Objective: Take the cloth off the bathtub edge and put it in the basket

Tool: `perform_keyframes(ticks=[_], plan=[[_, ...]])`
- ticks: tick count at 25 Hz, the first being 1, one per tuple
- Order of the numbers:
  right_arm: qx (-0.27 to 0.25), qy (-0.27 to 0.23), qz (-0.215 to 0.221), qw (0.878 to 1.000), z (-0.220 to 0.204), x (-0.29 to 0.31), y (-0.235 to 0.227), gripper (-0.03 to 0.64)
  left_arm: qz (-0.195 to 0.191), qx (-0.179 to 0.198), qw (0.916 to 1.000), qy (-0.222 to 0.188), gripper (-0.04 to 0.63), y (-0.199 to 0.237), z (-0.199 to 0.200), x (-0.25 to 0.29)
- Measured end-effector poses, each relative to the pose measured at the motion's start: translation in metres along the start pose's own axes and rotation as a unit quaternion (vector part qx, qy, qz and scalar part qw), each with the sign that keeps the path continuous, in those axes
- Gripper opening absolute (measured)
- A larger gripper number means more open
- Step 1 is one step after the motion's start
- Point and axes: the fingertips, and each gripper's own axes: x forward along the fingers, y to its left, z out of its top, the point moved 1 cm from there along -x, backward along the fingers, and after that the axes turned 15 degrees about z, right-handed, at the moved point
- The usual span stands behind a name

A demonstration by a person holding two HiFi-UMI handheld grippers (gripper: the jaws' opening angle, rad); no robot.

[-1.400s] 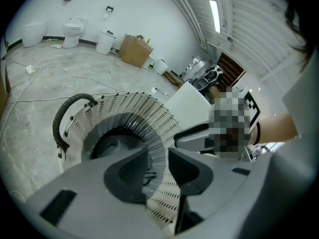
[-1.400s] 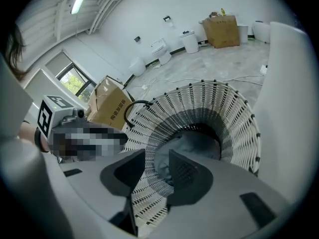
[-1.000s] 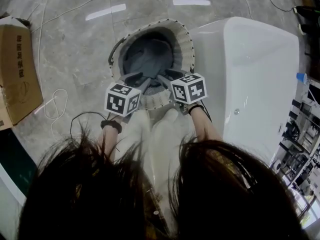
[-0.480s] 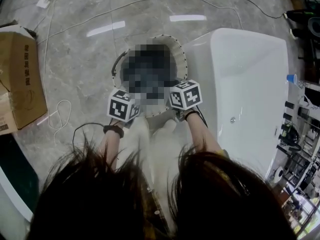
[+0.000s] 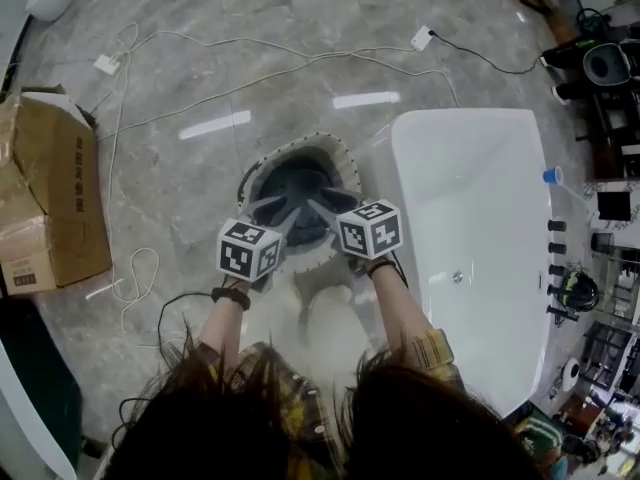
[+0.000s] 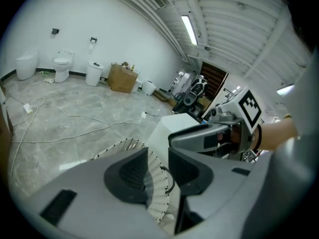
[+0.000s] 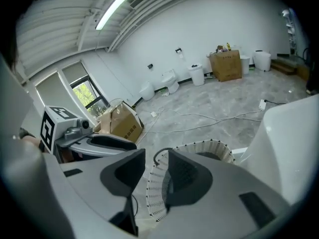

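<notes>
landmark: round woven basket [image 5: 345, 168], standing on the grey marble floor [image 5: 180, 78].

task item: the dark grey cloth [image 5: 298, 180] lies inside the basket, down in its bowl.

left gripper [image 6: 158, 158]: held above the basket's near rim, on the left side, pointing down toward the basket. its fingers [image 6: 124, 176] stand part way apart with nothing gripped. through the gap only the basket's pale weave shows.

right gripper [image 7: 156, 161]: held above the basket's near rim, on the right side, likewise angled down toward it. its fingers [image 7: 187, 176] are part way apart and empty. the basket's rim and its dark handle loop show through the gap.

the two grippers sit side by side over the basket, close to each other but not touching.

surroundings: the white bathtub [image 5: 480, 218] stands just beside the basket on its right. whether the two touch cannot be confirmed. a cardboard box [image 5: 50, 203] stands well to the left of the basket. white cables [image 5: 300, 58] trail across the floor beyond the basket and to its left.
</notes>
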Motion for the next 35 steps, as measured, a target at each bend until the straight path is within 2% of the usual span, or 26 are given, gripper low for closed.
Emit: perform_keyframes(ticks=[4, 6, 9, 14, 18, 22, 26, 35], plan=[[-0.015, -0.037, -0.003, 0.999, 0.035, -0.037, 0.040, 0.148, -0.016, -0.007, 0.9990, -0.042, 0.121, -0.019, 0.042, -0.045], [-0.024, -0.063, -0.011, 0.998, 0.056, -0.060, 0.062, 0.121, -0.028, -0.013, 0.9961, -0.082, 0.118, -0.029, 0.071, -0.073], [-0.037, -0.128, -0.007, 0.991, 0.094, -0.094, 0.098, 0.103, -0.044, 0.002, 0.9884, -0.145, 0.109, -0.047, 0.115, -0.119], [-0.098, -0.199, 0.007, 0.975, 0.146, -0.148, 0.167, 0.084, -0.070, 0.020, 0.9664, -0.247, 0.067, -0.083, 0.180, -0.196], [-0.178, -0.256, -0.002, 0.950, 0.183, -0.193, 0.222, 0.048, -0.089, 0.057, 0.9460, -0.306, 0.060, -0.111, 0.219, -0.254], [-0.244, -0.287, -0.017, 0.926, 0.196, -0.226, 0.265, 0.038, -0.086, 0.084, 0.9237, -0.364, 0.044, -0.129, 0.233, -0.306], [-0.296, -0.300, -0.019, 0.907, 0.197, -0.245, 0.301, 0.018, -0.091, 0.099, 0.9108, -0.390, 0.035, -0.144, 0.234, -0.342], [-0.332, -0.296, 0.000, 0.896, 0.176, -0.261, 0.337, 0.017, -0.100, 0.135, 0.8933, -0.417, 0.025, -0.179, 0.220, -0.372]])
